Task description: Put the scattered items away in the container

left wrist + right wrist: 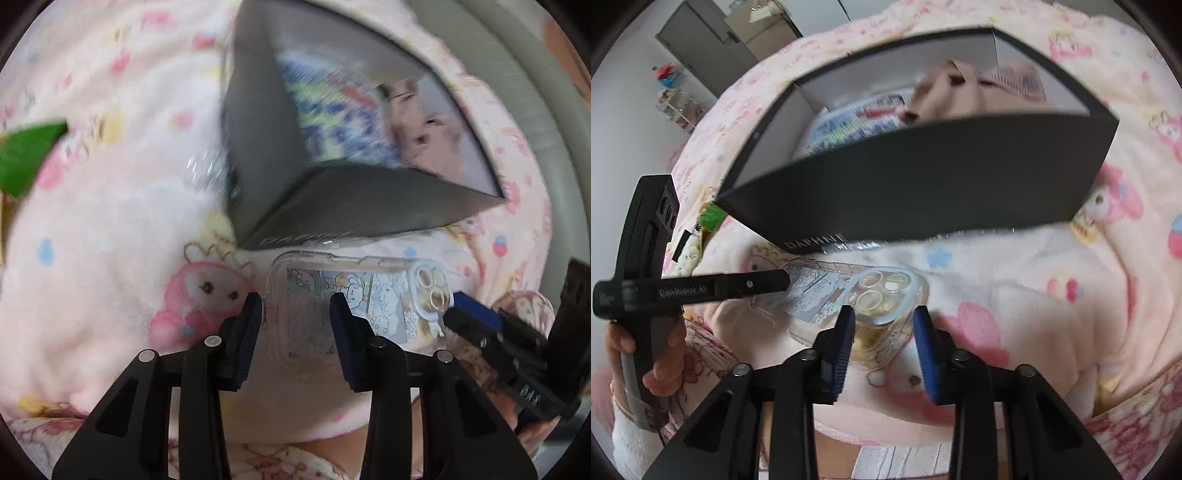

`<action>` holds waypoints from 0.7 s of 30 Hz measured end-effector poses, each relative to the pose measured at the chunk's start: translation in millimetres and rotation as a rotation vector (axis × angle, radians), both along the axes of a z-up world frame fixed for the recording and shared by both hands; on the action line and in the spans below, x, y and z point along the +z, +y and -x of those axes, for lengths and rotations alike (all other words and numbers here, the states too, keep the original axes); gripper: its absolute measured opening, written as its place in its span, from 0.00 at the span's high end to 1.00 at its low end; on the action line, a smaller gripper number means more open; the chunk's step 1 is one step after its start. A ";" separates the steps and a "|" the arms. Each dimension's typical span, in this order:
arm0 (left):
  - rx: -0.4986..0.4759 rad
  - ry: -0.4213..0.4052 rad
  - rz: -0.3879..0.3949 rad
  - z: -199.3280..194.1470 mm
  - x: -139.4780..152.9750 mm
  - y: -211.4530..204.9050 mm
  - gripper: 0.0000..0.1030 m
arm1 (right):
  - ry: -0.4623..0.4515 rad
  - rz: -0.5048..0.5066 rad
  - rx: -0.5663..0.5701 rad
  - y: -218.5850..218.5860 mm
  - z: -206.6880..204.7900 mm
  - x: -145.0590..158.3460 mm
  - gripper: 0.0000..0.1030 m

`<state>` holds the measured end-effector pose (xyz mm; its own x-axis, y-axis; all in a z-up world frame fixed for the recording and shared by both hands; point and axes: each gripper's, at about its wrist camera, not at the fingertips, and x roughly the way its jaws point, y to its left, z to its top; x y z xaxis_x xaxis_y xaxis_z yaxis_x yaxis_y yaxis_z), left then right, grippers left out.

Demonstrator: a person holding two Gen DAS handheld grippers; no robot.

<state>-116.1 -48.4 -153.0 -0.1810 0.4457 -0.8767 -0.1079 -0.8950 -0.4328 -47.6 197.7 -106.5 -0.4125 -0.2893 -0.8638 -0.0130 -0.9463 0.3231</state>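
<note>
A clear phone case [365, 295] printed with cartoon figures lies flat on the pink blanket, just in front of a black box [332, 210]. My left gripper [295, 306] is open over the case's plain end: one pad sits just off that end, the other above the case's middle. My right gripper [884, 317] is open, its pads either side of the camera-cutout end of the phone case [879, 295]. The black box [923, 177] holds a printed packet [849, 122] and a pink cloth item [979, 88].
A cartoon-print blanket [110, 221] covers the whole soft surface. A green item [26, 158] lies at the far left. A hand [661, 365] holds the left tool. A grey cabinet [701, 40] and small shelf [676, 103] stand beyond.
</note>
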 end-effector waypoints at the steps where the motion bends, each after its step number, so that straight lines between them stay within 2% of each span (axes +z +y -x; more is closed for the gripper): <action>1: -0.002 0.027 -0.016 -4.6 7.8 -0.9 0.65 | 0.016 -0.003 0.001 0.2 -2.8 3.7 0.74; 7: -0.026 0.113 -0.088 -31.4 51.2 12.7 0.68 | 0.127 0.044 0.004 23.2 -17.8 52.2 0.75; 10: -0.025 0.167 -0.104 -20.3 79.9 30.4 0.68 | 0.215 0.010 0.032 35.5 -9.9 85.4 0.75; 14: -0.011 0.241 -0.078 14.4 111.7 52.5 0.68 | 0.316 -0.028 0.059 57.5 27.2 121.0 0.75; 17: 0.008 0.257 -0.055 54.7 114.1 68.7 0.68 | 0.319 -0.084 0.052 71.9 65.4 120.8 0.75; 21: -0.001 0.196 -0.026 100.4 85.0 87.3 0.68 | 0.244 -0.120 0.038 89.9 105.7 92.4 0.75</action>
<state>-216.4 38.9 -68.0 -0.3462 0.4685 -0.8128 -0.1935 -0.8834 -0.4267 -153.4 287.6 -14.1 -0.6035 -0.2100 -0.7692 0.0875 -0.9763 0.1979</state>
